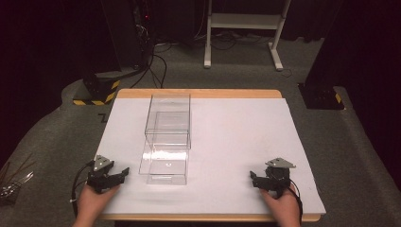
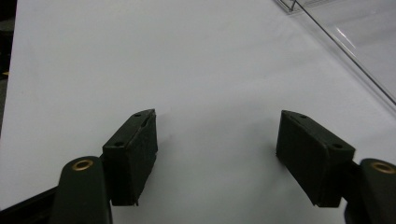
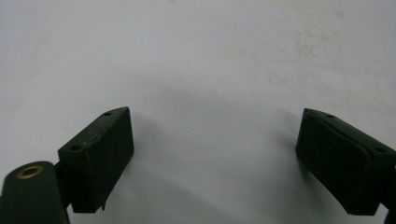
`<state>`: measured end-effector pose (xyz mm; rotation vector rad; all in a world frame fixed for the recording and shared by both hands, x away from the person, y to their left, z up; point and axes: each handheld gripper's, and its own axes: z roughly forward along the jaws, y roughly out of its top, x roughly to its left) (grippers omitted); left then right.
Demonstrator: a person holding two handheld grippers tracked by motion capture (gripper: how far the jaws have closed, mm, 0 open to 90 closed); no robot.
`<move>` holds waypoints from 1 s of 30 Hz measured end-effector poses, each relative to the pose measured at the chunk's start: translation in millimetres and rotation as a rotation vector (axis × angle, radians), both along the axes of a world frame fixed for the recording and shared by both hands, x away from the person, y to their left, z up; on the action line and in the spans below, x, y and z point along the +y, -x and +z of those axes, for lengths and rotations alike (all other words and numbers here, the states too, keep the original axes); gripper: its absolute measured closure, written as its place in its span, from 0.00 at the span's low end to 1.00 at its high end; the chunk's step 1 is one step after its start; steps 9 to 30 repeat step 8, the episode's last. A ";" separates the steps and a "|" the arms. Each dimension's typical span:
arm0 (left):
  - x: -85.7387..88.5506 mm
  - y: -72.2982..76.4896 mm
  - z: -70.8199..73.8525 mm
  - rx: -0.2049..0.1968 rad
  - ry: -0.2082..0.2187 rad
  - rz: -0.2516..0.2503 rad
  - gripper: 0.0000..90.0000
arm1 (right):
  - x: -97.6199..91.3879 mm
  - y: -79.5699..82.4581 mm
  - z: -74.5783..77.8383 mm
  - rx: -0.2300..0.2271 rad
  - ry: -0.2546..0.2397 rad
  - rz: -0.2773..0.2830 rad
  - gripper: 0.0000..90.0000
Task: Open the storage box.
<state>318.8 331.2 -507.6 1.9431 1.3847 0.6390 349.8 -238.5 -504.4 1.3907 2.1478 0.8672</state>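
Observation:
A clear plastic box stands left of centre on the white table top, with a clear drawer pulled out from it toward me. My left gripper rests near the table's front left corner, just left of the drawer; its jaws stand wide apart over bare white surface in the left gripper view, where the clear drawer's edge crosses the upper right. My right gripper lies at the front right, and its jaws are spread with nothing between them.
The table's wooden rim shows along the far side. Beyond it on the floor stand a white frame, black equipment with cables and a yellow-and-black striped base. Thin rods lie at the left.

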 end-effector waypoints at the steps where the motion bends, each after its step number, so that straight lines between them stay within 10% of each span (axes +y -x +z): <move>1: 0.1 0.0 0.0 0.000 0.000 0.000 0.33 | 0.0 0.0 0.0 0.000 0.000 0.000 0.13; 30: 0.1 -0.1 -0.2 -0.001 0.004 -0.001 0.32 | 0.0 0.0 0.0 0.000 -0.001 0.000 0.13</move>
